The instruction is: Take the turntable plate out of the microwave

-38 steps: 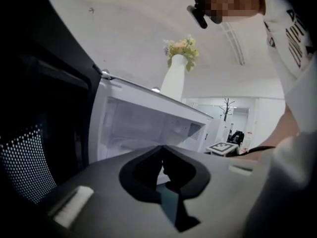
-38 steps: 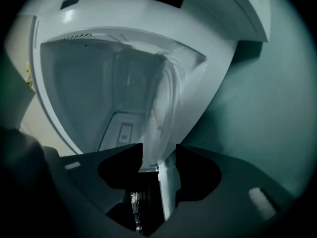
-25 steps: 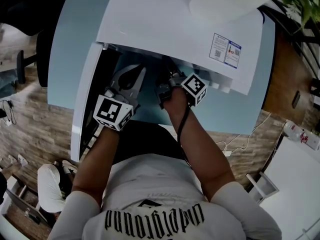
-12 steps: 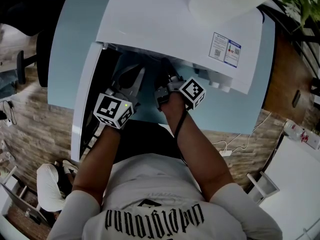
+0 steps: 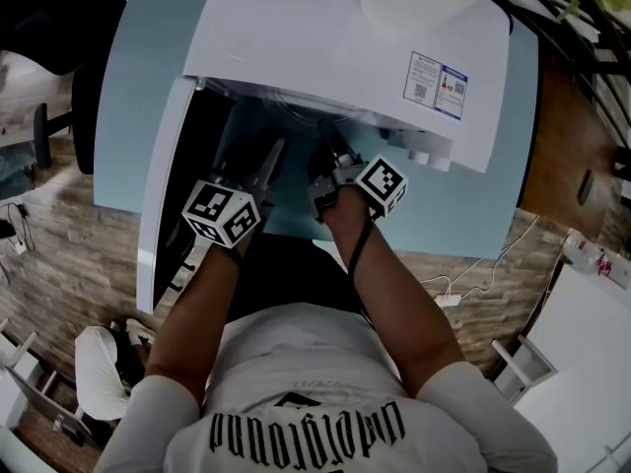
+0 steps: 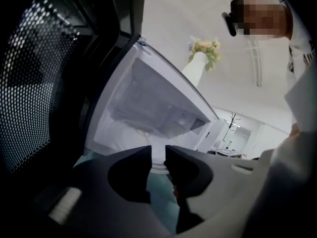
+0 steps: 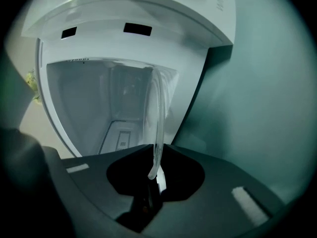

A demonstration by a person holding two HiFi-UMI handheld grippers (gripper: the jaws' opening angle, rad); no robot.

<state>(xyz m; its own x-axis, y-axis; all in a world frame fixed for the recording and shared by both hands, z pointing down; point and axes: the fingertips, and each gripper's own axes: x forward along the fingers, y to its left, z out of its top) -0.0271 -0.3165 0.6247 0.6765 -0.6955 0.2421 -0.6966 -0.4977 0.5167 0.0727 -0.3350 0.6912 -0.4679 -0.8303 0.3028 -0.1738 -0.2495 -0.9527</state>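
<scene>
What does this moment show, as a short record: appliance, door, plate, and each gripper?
appliance: white microwave on a pale blue table
door: door open, at the left
plate: clear glass turntable plate, seen edge-on at the cavity
right gripper: right gripper jaws have just been closing, now shut on the plate's rim
left gripper: left gripper jaws have just been opening, narrow gap, gripping nothing

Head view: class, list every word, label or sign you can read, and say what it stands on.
Nothing reads clearly.
Blue-edged sticker on the white microwave top: print too small to read.
Black ornate lettering on the person's white T-shirt: upside down, not legible.
Black-and-white square markers on two gripper cubes: patterns, no words.
</scene>
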